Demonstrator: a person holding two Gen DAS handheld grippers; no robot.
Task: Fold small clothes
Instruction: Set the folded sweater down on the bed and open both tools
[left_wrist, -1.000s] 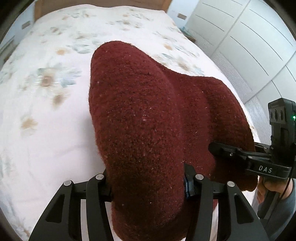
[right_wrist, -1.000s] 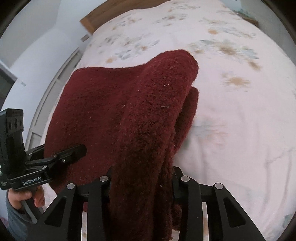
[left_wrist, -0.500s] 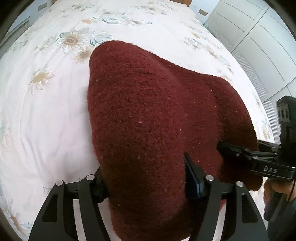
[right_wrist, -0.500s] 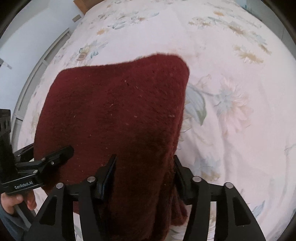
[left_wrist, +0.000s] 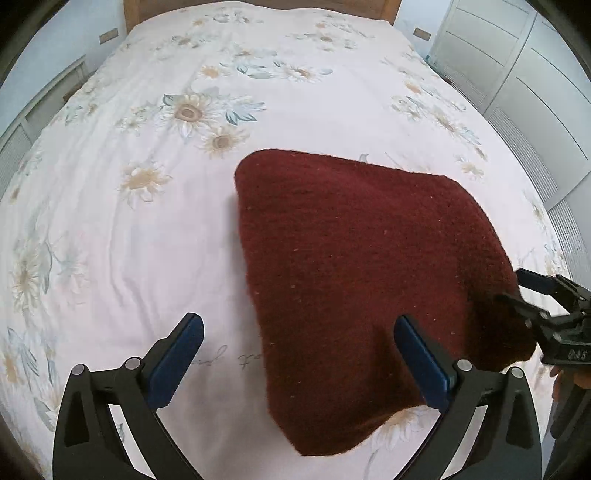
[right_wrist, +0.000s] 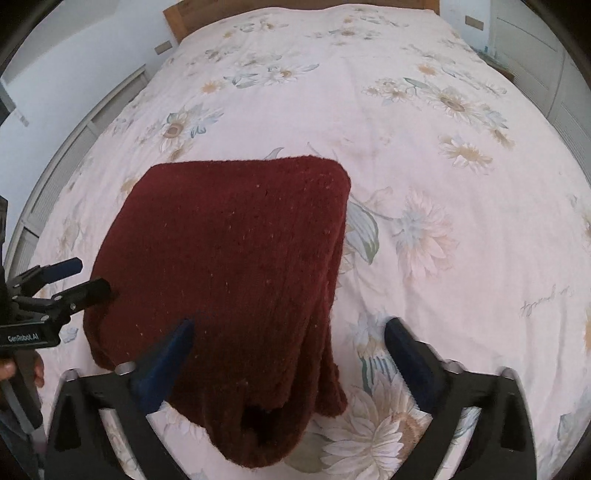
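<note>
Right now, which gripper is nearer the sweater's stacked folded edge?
Right. The right gripper hangs open just over the stacked edge of the maroon sweater; the left gripper, also open, straddles the opposite edge.

Soft, even daylight — edges bowed, perhaps slightly blurred.

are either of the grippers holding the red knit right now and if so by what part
Nothing is held. The left gripper and right gripper are both open, and the red knit lies folded on the bed.
</note>
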